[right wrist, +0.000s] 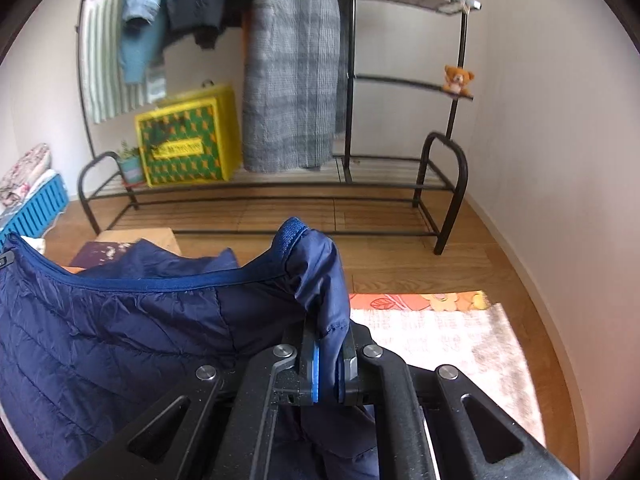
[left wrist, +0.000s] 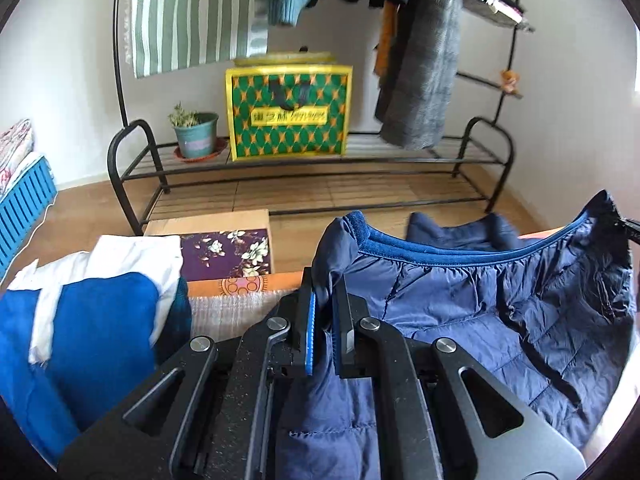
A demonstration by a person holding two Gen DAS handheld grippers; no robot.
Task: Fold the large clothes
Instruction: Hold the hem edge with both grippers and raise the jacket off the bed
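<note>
A navy quilted puffer jacket (left wrist: pixel 500 312) hangs stretched between my two grippers, its ribbed blue edge uppermost; it also fills the left of the right wrist view (right wrist: pixel 120 340). My left gripper (left wrist: pixel 325 300) is shut on the jacket's left corner, with fabric bunched above the blue pads. My right gripper (right wrist: pixel 329 344) is shut on the jacket's right corner, which folds over its fingers. The jacket is held up above a pale mat (right wrist: pixel 440 344) with an orange patterned border.
A blue and white folded garment (left wrist: pixel 92 328) lies at the left. A cardboard box with purple floral cloth (left wrist: pixel 228 252) sits ahead. A black metal clothes rack (left wrist: pixel 320 168) stands behind, with hanging clothes, a green and yellow bag (left wrist: pixel 288 112) and a potted plant (left wrist: pixel 196 132). A blue crate (left wrist: pixel 24 200) is far left.
</note>
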